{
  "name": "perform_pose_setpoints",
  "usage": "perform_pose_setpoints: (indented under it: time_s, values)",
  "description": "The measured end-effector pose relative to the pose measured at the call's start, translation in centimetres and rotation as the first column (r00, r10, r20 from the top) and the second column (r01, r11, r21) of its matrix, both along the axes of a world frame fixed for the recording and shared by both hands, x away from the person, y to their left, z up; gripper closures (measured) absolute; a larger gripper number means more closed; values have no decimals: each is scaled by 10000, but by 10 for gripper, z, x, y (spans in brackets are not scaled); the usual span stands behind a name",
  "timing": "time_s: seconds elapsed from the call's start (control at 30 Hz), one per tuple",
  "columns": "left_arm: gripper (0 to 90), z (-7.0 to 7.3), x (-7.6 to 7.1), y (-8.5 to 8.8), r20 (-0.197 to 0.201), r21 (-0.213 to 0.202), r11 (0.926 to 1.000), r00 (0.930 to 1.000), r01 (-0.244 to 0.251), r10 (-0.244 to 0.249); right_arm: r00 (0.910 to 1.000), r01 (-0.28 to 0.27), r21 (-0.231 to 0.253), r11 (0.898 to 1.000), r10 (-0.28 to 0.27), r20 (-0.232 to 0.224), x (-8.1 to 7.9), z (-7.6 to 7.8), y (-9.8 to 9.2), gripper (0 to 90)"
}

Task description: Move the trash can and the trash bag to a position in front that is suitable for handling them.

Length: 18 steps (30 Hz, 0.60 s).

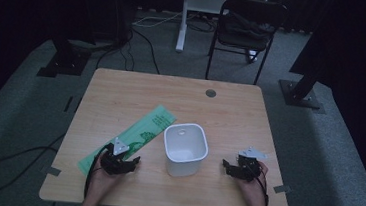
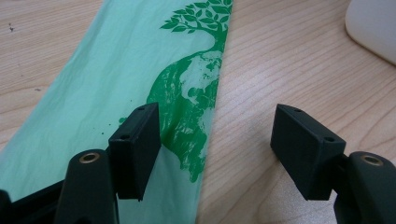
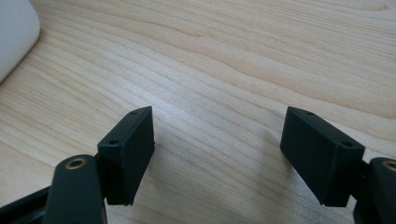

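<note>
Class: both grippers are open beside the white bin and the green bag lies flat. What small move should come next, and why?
Probably lower the left gripper and close it on the bag: its open jaws straddle the bag's edge, and the bin stands unlined.

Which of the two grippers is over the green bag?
The left gripper: one jaw is above the green bag. The right gripper has bare table beneath.

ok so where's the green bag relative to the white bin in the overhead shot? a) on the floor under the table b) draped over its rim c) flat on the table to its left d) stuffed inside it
c: in the high view the green bag lies flat on the table to the left of the white bin, whose inside looks bare.
</note>
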<state>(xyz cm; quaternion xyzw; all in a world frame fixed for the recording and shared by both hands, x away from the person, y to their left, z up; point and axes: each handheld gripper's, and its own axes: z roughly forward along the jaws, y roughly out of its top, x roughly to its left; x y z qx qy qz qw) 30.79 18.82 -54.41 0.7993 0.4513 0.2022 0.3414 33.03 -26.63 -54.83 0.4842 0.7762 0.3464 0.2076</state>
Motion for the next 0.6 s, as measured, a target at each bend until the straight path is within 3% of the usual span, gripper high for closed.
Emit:
perform_pose_setpoints:
  time_s: [0.43,0.53,0.6]
  values:
    - [355,0,-2,0,16,-18,10000,10000,-84,84,10000,19,-4,10000,-19,15,0,0,0,264]
    - [378,2,-2,-2,-27,-161,9999,10000,40,-40,10000,13,208,9998,-14,14,0,0,-1,286]
    - [378,7,-4,-6,50,-327,9993,9999,154,-152,9999,-11,597,9982,17,-110,-2,1,-2,334]
